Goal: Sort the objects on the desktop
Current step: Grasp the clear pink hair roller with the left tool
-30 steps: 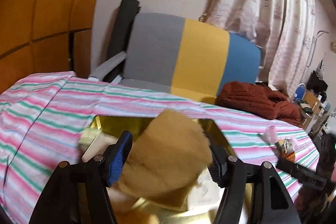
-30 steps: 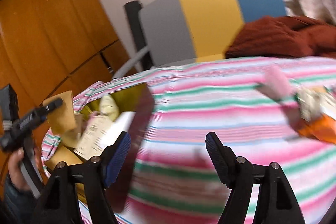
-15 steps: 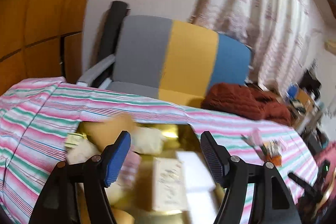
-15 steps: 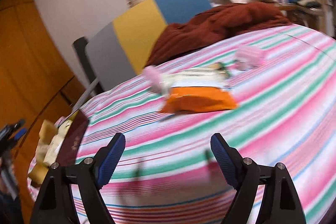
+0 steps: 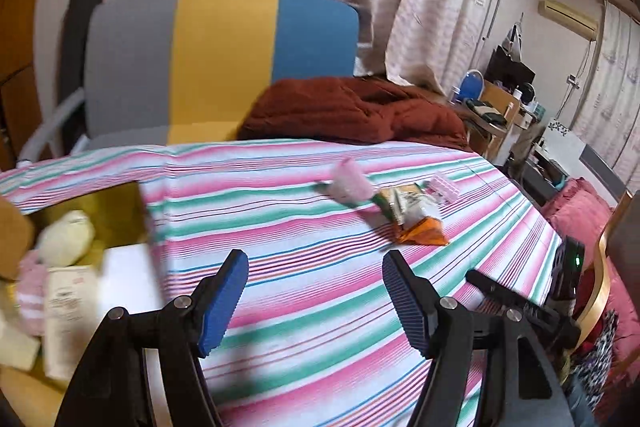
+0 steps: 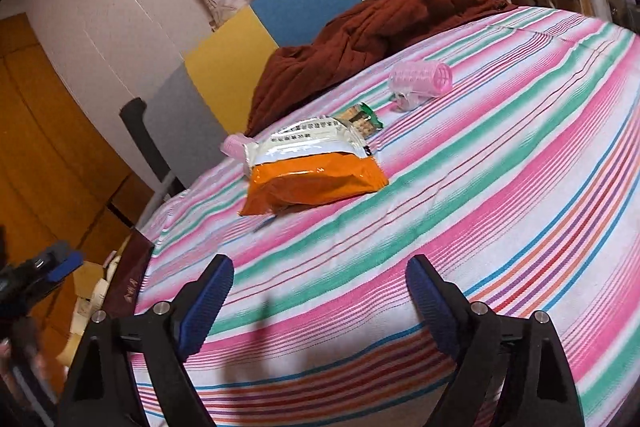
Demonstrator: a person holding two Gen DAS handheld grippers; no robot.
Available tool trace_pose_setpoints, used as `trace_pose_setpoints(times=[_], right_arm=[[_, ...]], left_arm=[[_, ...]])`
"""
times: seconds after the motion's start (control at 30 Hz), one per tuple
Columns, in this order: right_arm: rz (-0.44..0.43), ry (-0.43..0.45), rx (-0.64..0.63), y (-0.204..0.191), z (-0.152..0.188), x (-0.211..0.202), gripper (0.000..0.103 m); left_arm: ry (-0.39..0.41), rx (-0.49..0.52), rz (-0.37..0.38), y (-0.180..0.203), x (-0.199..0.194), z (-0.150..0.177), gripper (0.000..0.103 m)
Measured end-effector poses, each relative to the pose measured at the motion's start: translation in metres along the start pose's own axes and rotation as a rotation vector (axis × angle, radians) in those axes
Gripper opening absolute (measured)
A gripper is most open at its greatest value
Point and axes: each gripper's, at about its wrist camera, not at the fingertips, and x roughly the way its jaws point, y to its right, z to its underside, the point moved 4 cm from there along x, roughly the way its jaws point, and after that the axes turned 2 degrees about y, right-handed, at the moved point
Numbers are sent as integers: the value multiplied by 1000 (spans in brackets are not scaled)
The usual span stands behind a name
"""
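An orange and white snack packet lies on the striped tablecloth, with a small green-edged packet behind it. One pink hair roller lies farther back right, another peeks out left of the packet. My right gripper hovers open and empty in front of them. In the left wrist view the same packet and roller lie ahead. My left gripper is open and empty. A gold box at the left holds a cream soft item, a white carton and a tan piece.
A grey, yellow and blue chair stands behind the table, with a rust-red jacket draped at the table's far edge. A pink cushion and cluttered shelves sit to the right. The other gripper shows at lower right.
The tan piece left my left gripper and now lies in the gold box. The left gripper swung right over the cloth. The right gripper turned from the box toward the snack packet.
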Motion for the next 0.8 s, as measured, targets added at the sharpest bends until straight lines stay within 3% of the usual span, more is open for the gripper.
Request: trace_pose_setpoints(times=[0.4, 0.8], right_arm=[[-106, 18, 13, 0, 2, -1, 100], [-177, 37, 22, 0, 2, -1, 103]], left_arm=[[-132, -150, 21, 16, 127, -55, 71], [-240, -116, -13, 21, 233, -78, 71]])
